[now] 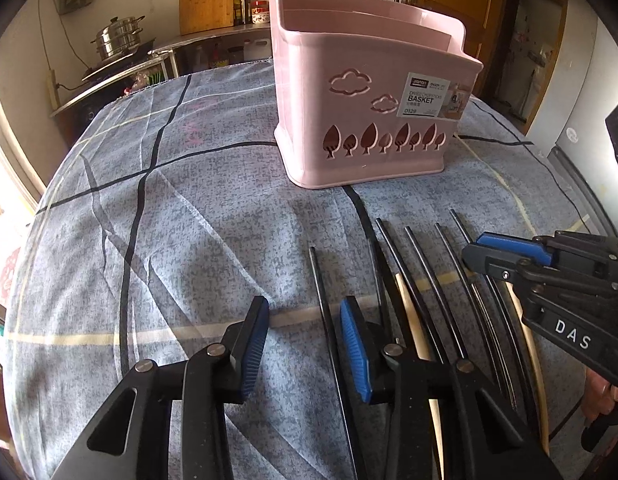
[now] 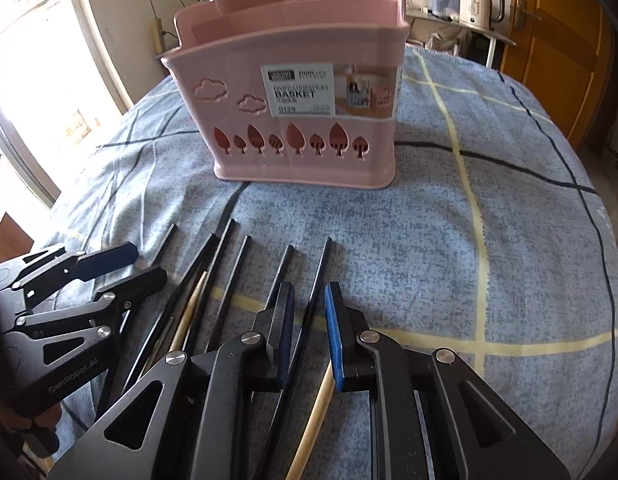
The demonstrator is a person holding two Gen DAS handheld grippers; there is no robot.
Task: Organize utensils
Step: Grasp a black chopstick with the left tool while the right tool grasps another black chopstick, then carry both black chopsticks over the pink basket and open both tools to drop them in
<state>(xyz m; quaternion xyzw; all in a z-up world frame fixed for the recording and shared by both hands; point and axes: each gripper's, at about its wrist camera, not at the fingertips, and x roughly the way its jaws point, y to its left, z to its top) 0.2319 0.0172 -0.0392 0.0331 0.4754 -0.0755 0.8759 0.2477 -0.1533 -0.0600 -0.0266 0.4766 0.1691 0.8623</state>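
At the near side of the cloth-covered tabletop (image 1: 189, 220), both tools were pitched steeply downward over a row of chopsticks (image 1: 421, 264), side by side and close together. The left claw (image 1: 305, 304) stood with its blue pads moderately apart; one black chopstick (image 1: 323, 300) lay on the cloth in the gap, close to the right-hand pad, and neither pad pressed it. The right claw (image 2: 309, 288) was drawn much narrower, straddling another black chopstick (image 2: 315, 280) that ran up between its pads; I could see slim daylight either side, so it was not pinched. A pale wooden stick (image 2: 315, 404) lay slantwise just under that claw. From the left camera the right tool reached in from the side, its tip above the far ends of the outermost sticks, with a bit of the person's hand (image 1: 605, 392) showing behind it. The chopsticks lay mostly parallel, tips toward the pink basket (image 1: 349, 120), which stood upright farther back, well apart from them, with bare cloth between. To the left of the sticks the checked cloth lay clear out to where it dropped over the edge; to the right of them there was likewise a broad stretch of free cloth before the far rim.
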